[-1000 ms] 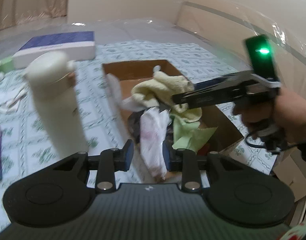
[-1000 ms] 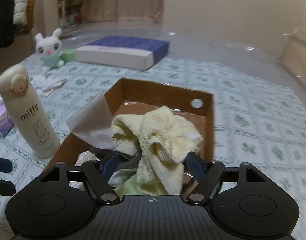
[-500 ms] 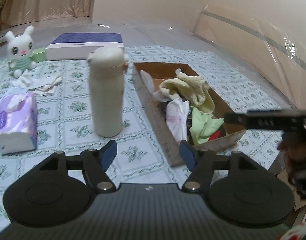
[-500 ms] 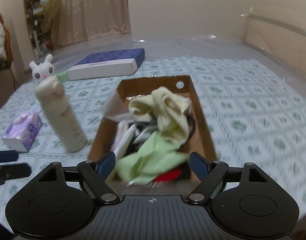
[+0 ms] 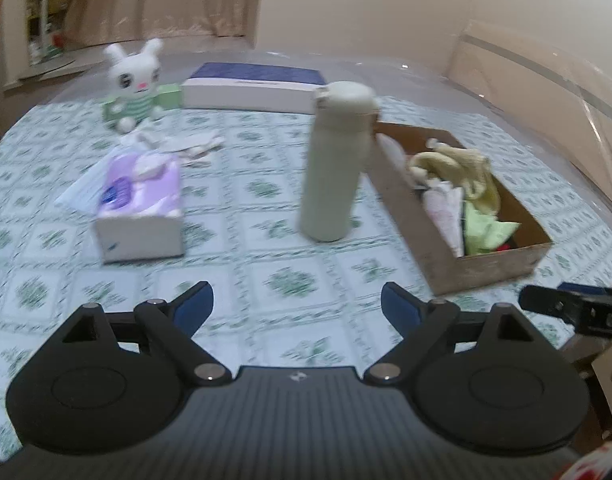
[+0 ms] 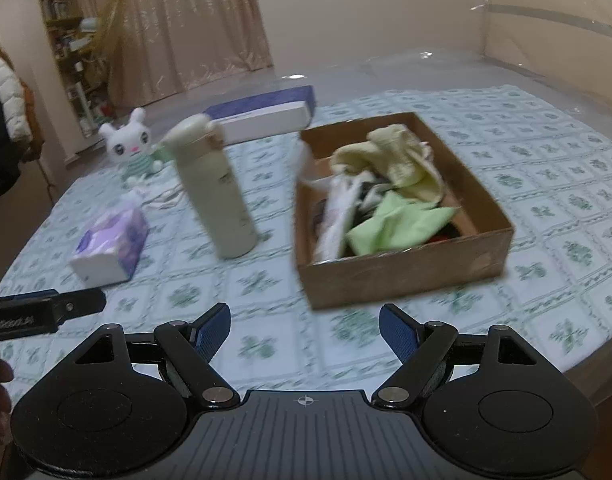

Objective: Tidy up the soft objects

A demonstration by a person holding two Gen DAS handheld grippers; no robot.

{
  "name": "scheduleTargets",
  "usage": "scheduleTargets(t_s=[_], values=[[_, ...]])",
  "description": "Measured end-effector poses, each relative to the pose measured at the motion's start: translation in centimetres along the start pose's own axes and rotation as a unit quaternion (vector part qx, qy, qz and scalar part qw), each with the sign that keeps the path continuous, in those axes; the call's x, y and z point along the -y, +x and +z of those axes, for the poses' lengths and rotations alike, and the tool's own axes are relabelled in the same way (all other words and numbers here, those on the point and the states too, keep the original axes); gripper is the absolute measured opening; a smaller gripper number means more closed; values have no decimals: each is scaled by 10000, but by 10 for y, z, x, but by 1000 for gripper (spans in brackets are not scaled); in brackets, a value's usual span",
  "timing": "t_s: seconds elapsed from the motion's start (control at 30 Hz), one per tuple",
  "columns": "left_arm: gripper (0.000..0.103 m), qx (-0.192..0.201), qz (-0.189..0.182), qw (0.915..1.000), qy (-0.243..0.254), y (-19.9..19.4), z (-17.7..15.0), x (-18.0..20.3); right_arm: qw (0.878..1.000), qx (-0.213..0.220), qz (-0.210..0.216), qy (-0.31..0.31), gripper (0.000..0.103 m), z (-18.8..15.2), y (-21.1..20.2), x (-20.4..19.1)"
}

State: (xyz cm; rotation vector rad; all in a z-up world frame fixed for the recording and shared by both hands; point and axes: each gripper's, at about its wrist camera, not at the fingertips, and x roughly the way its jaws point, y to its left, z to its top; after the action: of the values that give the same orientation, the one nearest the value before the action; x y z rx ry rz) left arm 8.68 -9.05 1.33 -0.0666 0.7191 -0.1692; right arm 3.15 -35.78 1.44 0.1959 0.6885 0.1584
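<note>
A brown cardboard box [image 6: 402,276] [image 5: 490,268] sits on the patterned tablecloth and holds a pale yellow towel [image 6: 394,160] [image 5: 462,168], a lime green cloth [image 6: 390,224] [image 5: 486,228] and a white packet [image 5: 446,212] [image 6: 338,216]. My left gripper [image 5: 297,304] hovers above the cloth in front of the box; its jaws are opening with nothing between them. My right gripper [image 6: 304,326] stands open and empty just in front of the box. A white plush bunny [image 5: 133,88] [image 6: 131,144] sits at the far left.
A cream bottle [image 5: 336,168] [image 6: 213,184] stands upright left of the box. A purple tissue box [image 5: 139,208] [image 6: 111,244] lies further left. A flat blue-and-white box [image 5: 253,88] [image 6: 265,114] is at the back. White paper scraps [image 5: 185,146] lie near the bunny.
Both grippers have drawn back from the box, leaving the towel and white packet inside it. The left jaws have widened from nearly shut to wide apart. More of the table shows.
</note>
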Motion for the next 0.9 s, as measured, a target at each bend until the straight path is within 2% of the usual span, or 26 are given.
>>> scheduleTargets(t_s=[0.43,0.63,0.9], values=[[91,216,819,9958,-356,-49,-27,-73,9977,-125,592,-315,81,-25,3,-74],[91,236,1015,9927,-602,-65,-34,-97,9958,-168,800,-413,81,-29,12,-92],[91,301,1138,9904,-718,-76,-37,-109,9941,-215,954,-460,81,-33,16,-102]])
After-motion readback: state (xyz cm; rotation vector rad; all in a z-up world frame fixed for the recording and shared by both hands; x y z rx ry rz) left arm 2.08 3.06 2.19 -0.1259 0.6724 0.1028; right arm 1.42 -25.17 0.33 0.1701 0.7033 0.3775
